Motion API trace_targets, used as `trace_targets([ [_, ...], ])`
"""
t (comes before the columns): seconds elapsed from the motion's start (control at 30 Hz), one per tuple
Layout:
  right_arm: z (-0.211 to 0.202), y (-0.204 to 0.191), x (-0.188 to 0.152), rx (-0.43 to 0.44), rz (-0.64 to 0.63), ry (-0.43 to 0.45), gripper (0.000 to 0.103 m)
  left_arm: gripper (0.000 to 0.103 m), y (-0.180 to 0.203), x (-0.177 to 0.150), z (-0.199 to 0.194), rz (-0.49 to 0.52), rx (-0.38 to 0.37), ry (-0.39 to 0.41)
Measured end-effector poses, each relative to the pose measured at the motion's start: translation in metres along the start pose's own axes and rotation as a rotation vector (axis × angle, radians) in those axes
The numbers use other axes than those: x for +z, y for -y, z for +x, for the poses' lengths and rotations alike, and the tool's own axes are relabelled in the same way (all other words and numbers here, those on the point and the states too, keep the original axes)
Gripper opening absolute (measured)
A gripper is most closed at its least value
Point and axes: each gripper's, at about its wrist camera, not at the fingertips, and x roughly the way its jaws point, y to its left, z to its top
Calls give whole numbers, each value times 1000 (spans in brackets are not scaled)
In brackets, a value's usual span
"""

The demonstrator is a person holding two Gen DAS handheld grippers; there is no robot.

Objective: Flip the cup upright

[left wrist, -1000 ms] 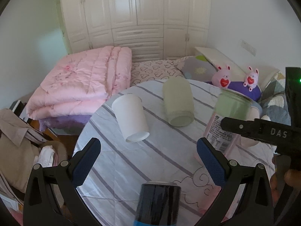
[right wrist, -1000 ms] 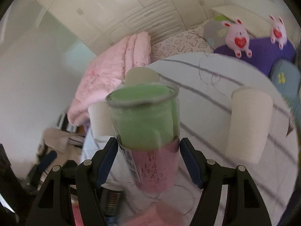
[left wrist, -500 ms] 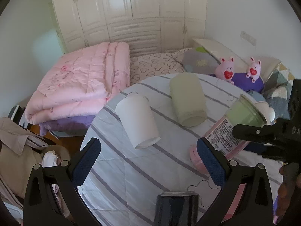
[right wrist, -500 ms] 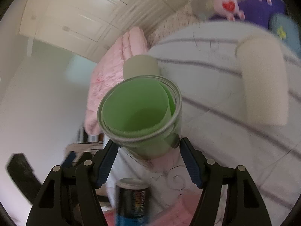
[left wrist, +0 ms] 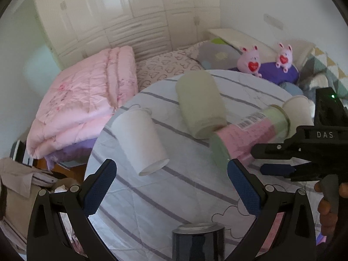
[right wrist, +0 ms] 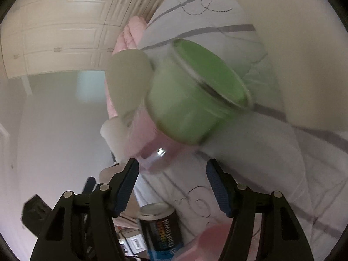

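A clear cup with green and pink paper inside [left wrist: 250,134] is tipped nearly onto its side, above the striped round table [left wrist: 174,195]. My right gripper [left wrist: 254,158] is shut on its pink lower part. In the right wrist view the cup [right wrist: 191,91] is blurred and tilted to the right between the blue pads [right wrist: 128,187]. My left gripper [left wrist: 171,187] is open and empty, low over the table's near side.
A white paper cup [left wrist: 141,141] and a pale green cup [left wrist: 200,104] lie on their sides on the table. Another white cup [left wrist: 298,111] sits behind the held cup. A dark can [left wrist: 198,241] stands at the near edge. A pink quilt [left wrist: 80,100] lies on the bed behind.
My right gripper has rotated, tipping the held cup from upright to nearly sideways. The left gripper has shifted only slightly.
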Motion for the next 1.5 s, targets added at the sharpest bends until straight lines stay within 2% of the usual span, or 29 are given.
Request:
trace_targets([
  [0.13, -7, 1, -7, 14, -30, -11, 67, 103, 13, 6, -1, 47, -3, -11],
  [0.2, -17, -14, -12, 10, -94, 4, 67, 103, 22, 12, -5, 90, -15, -7],
  [0.3, -36, -30, -20, -40, -208, 50, 75, 103, 47, 21, -14, 228, -22, 23],
  [0.43, -78, -38, -33, -177, -371, 167, 75, 103, 86, 29, -10, 454, -49, 6],
  [0.5, -90, -35, -37, -212, -419, 184, 79, 103, 106, 36, 1, 552, -63, -33],
  [0.57, -97, -28, -34, -252, -444, 192, 79, 103, 122, 44, 12, 595, -60, -59],
  [0.73, -112, -10, -25, -328, -501, 188, 79, 103, 152, 53, 41, 664, -37, -135],
  [0.83, -115, -7, -18, -339, -517, 194, 79, 103, 160, 51, 57, 702, -39, -202],
  [0.97, -112, -4, -9, -314, -506, 175, 79, 99, 171, 51, 71, 737, -21, -245],
  [1.07, -110, -1, -4, -305, -505, 173, 79, 89, 178, 51, 78, 735, -34, -275],
  [1.1, -111, 0, -5, -302, -502, 168, 79, 83, 181, 52, 80, 735, -40, -282],
  [1.2, -111, 2, -6, -293, -494, 158, 79, 82, 180, 54, 80, 721, -32, -276],
  [1.33, -115, 2, -10, -291, -493, 165, 79, 81, 169, 63, 67, 624, -54, -226],
  [1.5, -124, -3, -15, -285, -500, 186, 79, 80, 140, 67, 34, 444, -136, -121],
])
